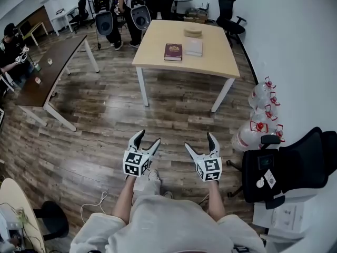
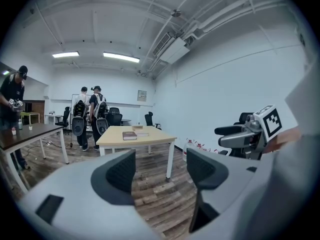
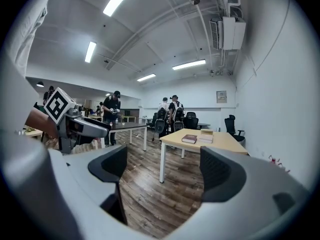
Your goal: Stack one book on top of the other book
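A dark red book point(image 1: 173, 51) and a white book point(image 1: 194, 47) lie flat side by side near the middle of a pale wooden desk point(image 1: 217, 52), not stacked. Well short of the desk, over the plank floor point(image 1: 105, 120), the left gripper point(image 1: 149, 137) and right gripper point(image 1: 199, 140) both hold their jaws wide apart, gripping nothing.

Book point(image 1: 173, 51): cover was dark red
Second book point(image 1: 194, 47), at its 3 o'clock: cover was off-white
Table point(image 1: 158, 44): top was pale beige, legs white
Floor point(image 1: 105, 125): dark brown planks, streaked grain
Left gripper point(image 1: 148, 138) and right gripper point(image 1: 200, 142): bodies were grey, pads black, cubes carried black-and-white square markers
Jugs point(image 1: 261, 96), at 3 o'clock: were clear with red caps
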Motion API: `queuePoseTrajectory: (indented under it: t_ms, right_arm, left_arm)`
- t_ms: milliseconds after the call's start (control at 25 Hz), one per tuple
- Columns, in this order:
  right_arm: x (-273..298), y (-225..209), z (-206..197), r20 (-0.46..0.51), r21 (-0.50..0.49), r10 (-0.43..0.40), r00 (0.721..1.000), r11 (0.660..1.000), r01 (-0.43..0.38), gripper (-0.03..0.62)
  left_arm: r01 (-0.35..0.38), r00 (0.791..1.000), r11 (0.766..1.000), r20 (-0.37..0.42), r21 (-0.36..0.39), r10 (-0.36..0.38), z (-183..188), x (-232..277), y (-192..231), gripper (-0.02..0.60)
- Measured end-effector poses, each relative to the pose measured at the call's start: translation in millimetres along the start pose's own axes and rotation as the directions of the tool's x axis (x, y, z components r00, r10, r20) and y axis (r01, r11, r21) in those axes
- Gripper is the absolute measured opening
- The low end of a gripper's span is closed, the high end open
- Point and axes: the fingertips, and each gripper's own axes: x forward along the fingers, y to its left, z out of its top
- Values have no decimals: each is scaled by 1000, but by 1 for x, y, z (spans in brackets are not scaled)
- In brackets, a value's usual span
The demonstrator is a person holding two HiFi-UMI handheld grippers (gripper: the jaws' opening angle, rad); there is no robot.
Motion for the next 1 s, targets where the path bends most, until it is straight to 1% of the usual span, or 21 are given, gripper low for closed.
queuePoseTrajectory:
  t_ms: [320, 600, 840, 1000]
  right_arm:
    - [32, -18, 0, -7, -12, -10, 1000, 1000, 10, 456]
    - [78, -41, -3, -25, -23, -24, 999, 999, 23, 453]
    - [132, -65, 8, -34, -25, -47, 998, 999, 46, 453]
    - [172, -81, 20, -37, -28, -62, 997, 998, 61, 453]
  left_arm:
    - [8, 1000, 1000, -5, -9, -8, -1, 33, 18, 331]
    - [31, 1000, 999, -1, -13, -31, 3, 84, 45, 328]
    - [60, 998, 998, -5, -14, -60, 18, 136, 81, 328]
    - [74, 997, 997, -1, -12, -74, 35, 174, 110, 328]
